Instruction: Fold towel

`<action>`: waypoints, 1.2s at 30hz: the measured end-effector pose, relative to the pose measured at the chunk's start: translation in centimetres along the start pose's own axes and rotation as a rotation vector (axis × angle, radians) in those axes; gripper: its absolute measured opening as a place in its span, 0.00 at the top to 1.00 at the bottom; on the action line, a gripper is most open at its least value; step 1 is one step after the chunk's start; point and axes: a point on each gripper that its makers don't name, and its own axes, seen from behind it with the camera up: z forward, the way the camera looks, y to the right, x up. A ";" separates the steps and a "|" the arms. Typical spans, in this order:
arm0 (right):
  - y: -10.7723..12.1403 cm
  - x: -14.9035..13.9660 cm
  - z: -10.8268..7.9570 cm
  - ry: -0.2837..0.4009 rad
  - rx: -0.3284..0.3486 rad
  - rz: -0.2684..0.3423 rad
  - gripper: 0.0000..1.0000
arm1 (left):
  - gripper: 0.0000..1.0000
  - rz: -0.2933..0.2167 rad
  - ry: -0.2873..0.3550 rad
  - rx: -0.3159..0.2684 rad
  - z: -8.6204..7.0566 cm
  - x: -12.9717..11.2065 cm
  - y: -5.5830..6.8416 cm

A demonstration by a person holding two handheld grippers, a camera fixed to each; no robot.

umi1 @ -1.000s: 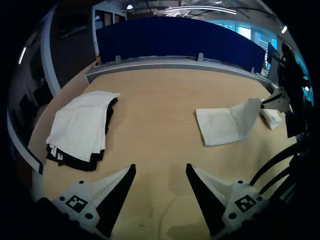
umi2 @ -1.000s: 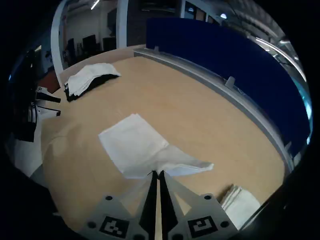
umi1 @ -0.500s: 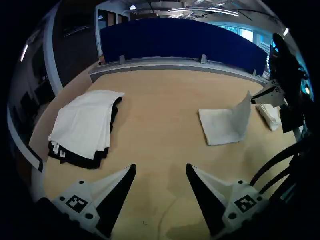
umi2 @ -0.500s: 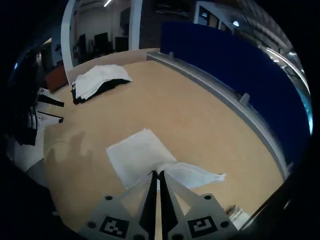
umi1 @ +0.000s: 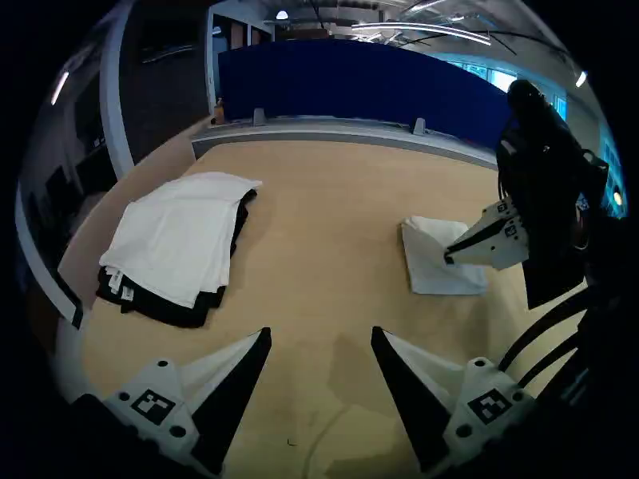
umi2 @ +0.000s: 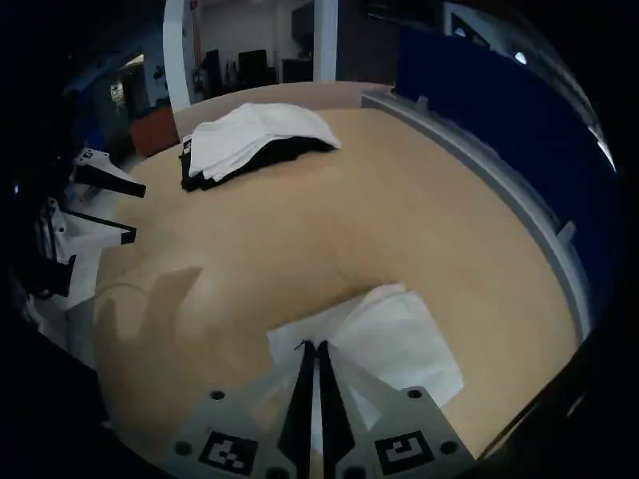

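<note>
The white cloth towel (umi2: 399,339) lies folded double, edge pinched by the right gripper (umi2: 313,348) pending release, the left gripper (umi1: 319,331) jaws spread.

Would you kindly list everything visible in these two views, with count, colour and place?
table: 1, light wood, under everything
partition: 1, blue, along the table's far edge
stack of cloths: 1, white on black, table's left side
towel: 1, white, folded, table's right side
left gripper: 1, white and black, jaws open, above the near edge
right gripper: 1, white and black, jaws shut on the towel's edge
</note>
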 end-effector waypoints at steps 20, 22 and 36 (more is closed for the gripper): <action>-1.7 -1.7 1.6 -0.016 0.050 0.019 0.93 | 0.07 -0.008 -0.003 -0.011 0.6 -0.3 -0.3; -1.8 -1.8 1.5 -0.015 0.051 0.014 0.90 | 0.07 -0.007 -0.002 -0.010 0.6 -0.2 -0.2; -1.8 -1.3 -0.5 0.025 0.037 -0.006 0.15 | 0.07 -0.004 -0.001 -0.008 0.5 -0.1 0.0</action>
